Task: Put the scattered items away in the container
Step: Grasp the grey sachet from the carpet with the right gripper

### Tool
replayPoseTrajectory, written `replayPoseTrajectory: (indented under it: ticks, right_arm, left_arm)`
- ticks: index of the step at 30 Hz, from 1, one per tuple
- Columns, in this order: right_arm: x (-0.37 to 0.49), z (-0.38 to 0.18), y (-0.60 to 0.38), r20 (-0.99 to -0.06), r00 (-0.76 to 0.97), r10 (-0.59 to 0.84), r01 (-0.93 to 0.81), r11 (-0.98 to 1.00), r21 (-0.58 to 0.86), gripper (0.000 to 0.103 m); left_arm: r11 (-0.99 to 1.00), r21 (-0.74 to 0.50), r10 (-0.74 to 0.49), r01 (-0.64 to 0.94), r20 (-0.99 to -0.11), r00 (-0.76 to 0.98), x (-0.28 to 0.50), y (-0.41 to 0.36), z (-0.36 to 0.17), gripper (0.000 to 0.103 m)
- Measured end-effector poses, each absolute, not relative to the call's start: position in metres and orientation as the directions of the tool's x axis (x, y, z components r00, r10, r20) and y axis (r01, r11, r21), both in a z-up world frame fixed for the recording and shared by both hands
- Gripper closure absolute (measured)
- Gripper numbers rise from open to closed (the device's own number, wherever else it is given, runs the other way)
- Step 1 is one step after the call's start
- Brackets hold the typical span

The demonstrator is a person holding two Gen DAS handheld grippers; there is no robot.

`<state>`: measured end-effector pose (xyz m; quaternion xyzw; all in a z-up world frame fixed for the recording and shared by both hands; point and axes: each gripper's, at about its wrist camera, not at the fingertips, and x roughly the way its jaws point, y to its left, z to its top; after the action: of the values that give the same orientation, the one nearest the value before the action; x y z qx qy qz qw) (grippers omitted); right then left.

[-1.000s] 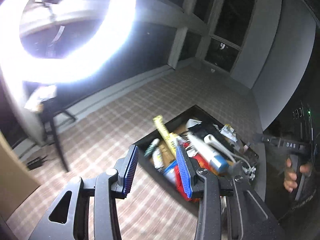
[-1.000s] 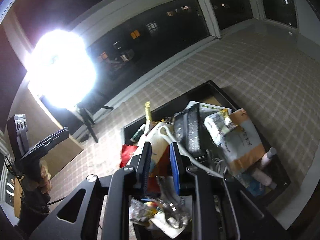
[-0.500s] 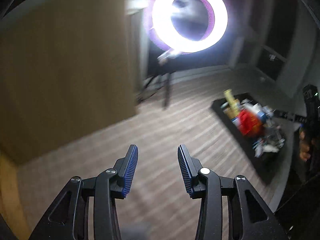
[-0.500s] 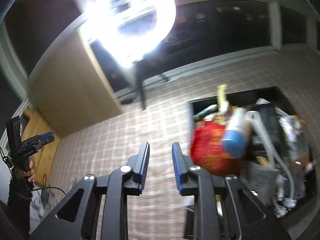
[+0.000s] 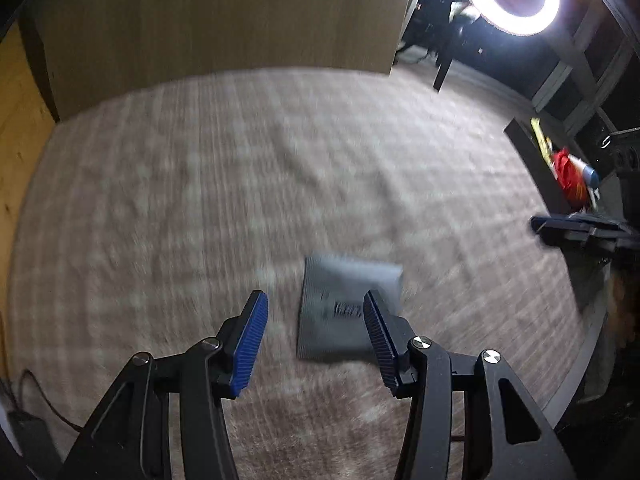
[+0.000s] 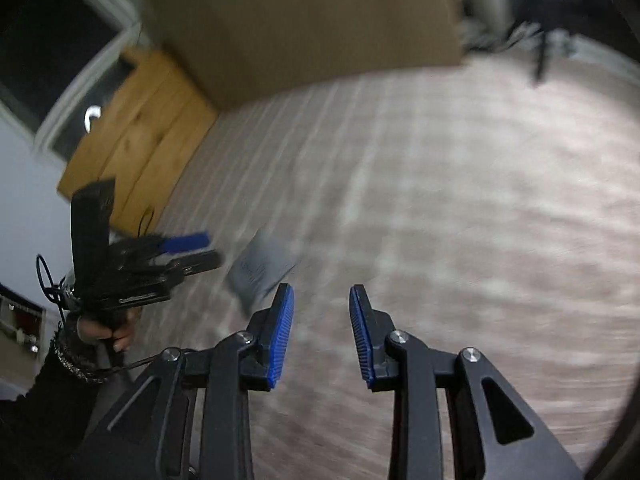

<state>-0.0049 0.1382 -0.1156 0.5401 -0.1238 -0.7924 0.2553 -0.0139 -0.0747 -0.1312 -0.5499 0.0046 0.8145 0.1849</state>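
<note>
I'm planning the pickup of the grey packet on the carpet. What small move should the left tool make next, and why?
Probably lower the left tool straight onto the grey packet: the packet lies flat on the carpet, partly between the opening, empty jaws, not yet gripped.

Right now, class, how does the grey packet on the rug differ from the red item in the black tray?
The grey packet lies flat and alone on the checked rug; the red item sits crowded among other things in the black tray. The packet is just ahead of the empty left gripper, whose jaws are opening; the red item is far off. Both look soft.
</note>
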Motion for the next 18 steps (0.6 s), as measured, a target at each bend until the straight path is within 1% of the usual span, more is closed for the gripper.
replayPoseTrajectory:
  ticks: [2, 4, 8, 10, 14, 18]
  right_arm:
    - [-0.005, -0.130, 0.112, -0.800, -0.243, -0.549, 0.290, -0.828, 0.480, 0.074]
    - [-0.006, -0.141, 0.093, -0.808, -0.224, -0.545, 0.299, -0.827, 0.476, 0.074]
    - [-0.016, -0.161, 0.076, -0.809, -0.196, -0.554, 0.231, -0.828, 0.511, 0.074]
    - [-0.020, -0.168, 0.069, -0.809, -0.184, -0.559, 0.207, -0.826, 0.524, 0.074]
    - [-0.024, -0.170, 0.061, -0.805, -0.211, -0.554, 0.178, -0.832, 0.526, 0.073]
    - [-0.027, -0.173, 0.064, -0.783, -0.245, -0.571, 0.122, -0.820, 0.559, 0.073]
  left_arm:
    - [-0.927, -0.212, 0.306, -0.309, -0.903, -0.301, -0.011, -0.077, -0.142, 0.059]
    - [-0.918, -0.229, 0.326, -0.322, -0.901, -0.287, -0.008, -0.079, -0.150, 0.062]
    - [-0.893, -0.261, 0.374, -0.367, -0.884, -0.280, -0.006, -0.081, -0.152, 0.065]
    - [-0.874, -0.283, 0.402, -0.396, -0.878, -0.259, -0.006, -0.080, -0.153, 0.075]
    - [-0.835, -0.300, 0.440, -0.460, -0.868, -0.232, -0.007, -0.076, -0.153, 0.075]
    - [-0.815, -0.334, 0.475, -0.473, -0.853, -0.217, -0.007, -0.078, -0.152, 0.076]
